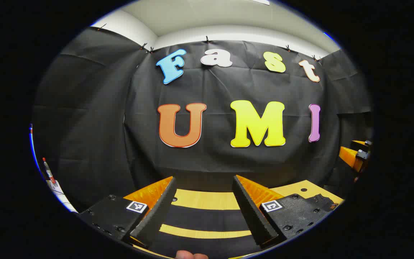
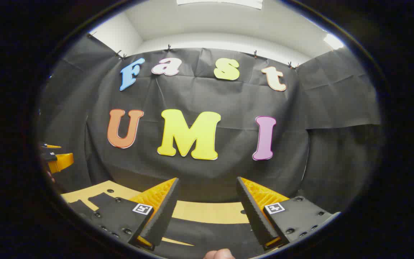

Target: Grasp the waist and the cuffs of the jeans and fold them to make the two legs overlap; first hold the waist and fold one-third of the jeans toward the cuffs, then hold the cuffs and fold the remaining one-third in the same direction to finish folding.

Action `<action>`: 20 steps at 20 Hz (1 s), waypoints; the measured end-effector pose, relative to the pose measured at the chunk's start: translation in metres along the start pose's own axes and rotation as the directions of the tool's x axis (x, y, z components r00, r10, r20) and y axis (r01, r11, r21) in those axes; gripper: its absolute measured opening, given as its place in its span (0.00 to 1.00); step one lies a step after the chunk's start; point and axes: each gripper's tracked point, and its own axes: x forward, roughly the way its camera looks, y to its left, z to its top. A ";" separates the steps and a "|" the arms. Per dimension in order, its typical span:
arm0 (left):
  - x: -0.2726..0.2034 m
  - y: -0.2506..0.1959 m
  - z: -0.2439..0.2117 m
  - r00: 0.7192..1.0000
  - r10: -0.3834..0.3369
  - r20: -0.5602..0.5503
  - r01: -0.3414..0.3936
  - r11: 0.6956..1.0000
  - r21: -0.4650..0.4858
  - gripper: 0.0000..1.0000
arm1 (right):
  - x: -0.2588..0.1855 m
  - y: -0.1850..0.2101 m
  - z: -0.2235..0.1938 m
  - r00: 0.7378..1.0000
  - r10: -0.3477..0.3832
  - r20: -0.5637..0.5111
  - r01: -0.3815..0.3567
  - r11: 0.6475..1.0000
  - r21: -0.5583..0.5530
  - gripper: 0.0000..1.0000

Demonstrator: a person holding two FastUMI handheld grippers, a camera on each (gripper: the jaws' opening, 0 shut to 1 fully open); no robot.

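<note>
In the left gripper view my left gripper (image 1: 204,180) stands open, held level above the table, with nothing between its black pads. Below it dark cloth, apparently the jeans (image 1: 203,218), lies in bands across the yellow tabletop (image 1: 207,200). My right gripper (image 2: 207,180) is likewise open and empty in the right gripper view, over the dark cloth (image 2: 207,230) on the table (image 2: 207,212). A dark end of the cloth (image 2: 97,199) shows at the left. Each gripper appears at the other view's edge: the right gripper (image 1: 354,156) and the left gripper (image 2: 59,162).
The booth's black cloth wall (image 1: 228,162) hangs close behind the table's far edge. A red-tipped thin object (image 1: 49,172) stands at the far left. A person's fingertip (image 1: 191,255) peeks in at the bottom, as does one in the right gripper view (image 2: 219,254).
</note>
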 end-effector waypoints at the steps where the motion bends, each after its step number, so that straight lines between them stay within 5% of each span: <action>1: -0.001 0.002 0.001 1.000 0.005 0.003 -0.004 1.000 -0.001 1.00 | 0.002 0.000 0.000 1.000 0.001 0.000 -0.001 1.000 -0.005 0.94; 8: 0.000 0.007 0.002 1.000 0.031 0.002 -0.031 0.999 0.016 0.99 | 0.013 -0.011 -0.002 1.000 -0.002 -0.005 0.002 1.000 -0.001 1.00; 20: 0.004 0.006 0.002 1.000 0.027 -0.004 -0.027 1.000 0.012 0.99 | 0.013 -0.038 -0.011 0.999 -0.038 -0.027 0.038 0.999 -0.005 0.94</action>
